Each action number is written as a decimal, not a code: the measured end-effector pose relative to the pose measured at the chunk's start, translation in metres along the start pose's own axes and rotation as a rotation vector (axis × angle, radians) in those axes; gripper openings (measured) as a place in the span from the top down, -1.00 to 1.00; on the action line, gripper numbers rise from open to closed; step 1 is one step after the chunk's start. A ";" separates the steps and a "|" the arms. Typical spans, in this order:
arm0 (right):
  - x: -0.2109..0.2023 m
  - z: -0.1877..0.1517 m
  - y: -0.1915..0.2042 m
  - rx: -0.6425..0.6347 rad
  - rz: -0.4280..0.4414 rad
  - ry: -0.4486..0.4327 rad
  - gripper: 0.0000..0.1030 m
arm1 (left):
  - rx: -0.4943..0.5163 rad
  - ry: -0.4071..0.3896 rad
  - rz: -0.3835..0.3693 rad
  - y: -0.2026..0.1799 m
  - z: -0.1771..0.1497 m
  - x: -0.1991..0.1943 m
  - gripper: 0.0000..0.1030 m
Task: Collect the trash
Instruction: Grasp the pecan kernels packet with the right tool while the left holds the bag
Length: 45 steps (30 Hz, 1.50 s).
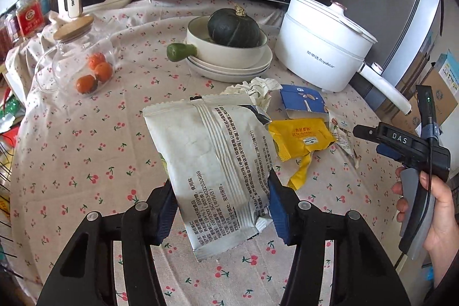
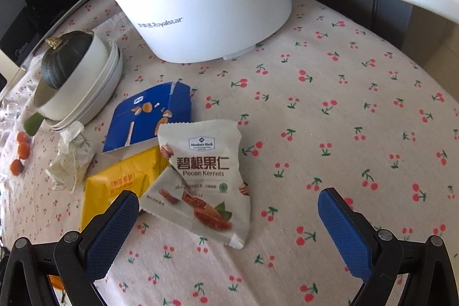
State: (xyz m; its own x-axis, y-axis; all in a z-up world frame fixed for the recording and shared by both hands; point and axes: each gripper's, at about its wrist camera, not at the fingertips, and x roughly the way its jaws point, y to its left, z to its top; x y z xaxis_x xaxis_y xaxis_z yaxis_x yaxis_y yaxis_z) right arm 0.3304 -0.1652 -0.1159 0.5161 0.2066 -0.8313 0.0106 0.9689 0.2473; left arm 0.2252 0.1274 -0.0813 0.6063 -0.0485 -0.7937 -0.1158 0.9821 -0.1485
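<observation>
Left wrist view: the left gripper point(image 1: 221, 205) has its blue pads clamped on a white bag point(image 1: 212, 162), lifted clear of the cherry-print cloth point(image 1: 86, 157). Beyond it lie a yellow wrapper point(image 1: 301, 136), a blue carton point(image 1: 304, 102) and crumpled paper point(image 1: 255, 89) — all near the white pot point(image 1: 321, 48). A hand point(image 1: 430, 205) holds the right gripper at the right edge.

Right wrist view: the right gripper point(image 2: 226, 222) stands wide open, holding nothing — a pecan packet point(image 2: 206, 177) lies on the cloth between its fingers, overlapping the yellow wrapper.
</observation>
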 end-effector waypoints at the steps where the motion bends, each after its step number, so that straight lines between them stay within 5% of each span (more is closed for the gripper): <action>1: 0.006 0.001 0.002 -0.003 -0.004 0.006 -0.99 | 0.004 -0.001 0.005 0.001 0.000 0.000 -0.14; 8: 0.036 0.009 0.011 -0.015 -0.034 0.045 -0.95 | -0.024 0.022 0.004 0.010 -0.002 0.007 -0.14; 12: 0.038 0.008 0.015 -0.064 -0.090 0.028 -0.59 | -0.020 0.023 0.006 0.008 -0.003 0.007 -0.14; 15: 0.032 0.004 0.016 -0.105 -0.091 0.028 -0.06 | -0.016 0.013 0.001 0.004 -0.003 0.002 -0.14; 21: 0.003 -0.013 0.010 -0.155 -0.095 0.007 0.39 | 0.003 -0.007 -0.021 -0.011 -0.008 -0.016 -0.14; 25: -0.015 -0.021 0.003 -0.157 -0.097 -0.001 0.25 | 0.009 -0.016 -0.042 -0.021 -0.013 -0.029 -0.14; 26: -0.019 -0.021 0.001 -0.141 -0.092 0.000 0.07 | 0.019 -0.019 -0.042 -0.024 -0.015 -0.032 -0.14; 27: -0.023 -0.020 -0.001 -0.124 -0.087 -0.003 -0.38 | 0.030 -0.022 -0.040 -0.026 -0.016 -0.035 -0.14; 28: -0.026 -0.020 -0.002 -0.108 -0.079 -0.016 -0.58 | 0.042 -0.023 -0.039 -0.027 -0.017 -0.038 -0.14; 45: 0.024 0.003 0.032 -0.047 -0.277 -0.124 -0.53 | 0.038 -0.001 -0.022 -0.011 -0.007 -0.014 -0.14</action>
State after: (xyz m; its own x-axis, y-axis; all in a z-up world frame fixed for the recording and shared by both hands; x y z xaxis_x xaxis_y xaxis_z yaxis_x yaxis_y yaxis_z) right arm 0.3453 -0.1301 -0.1266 0.5996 -0.0815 -0.7962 0.1274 0.9918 -0.0056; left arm 0.2123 0.1159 -0.0731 0.6093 -0.0704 -0.7898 -0.0719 0.9870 -0.1435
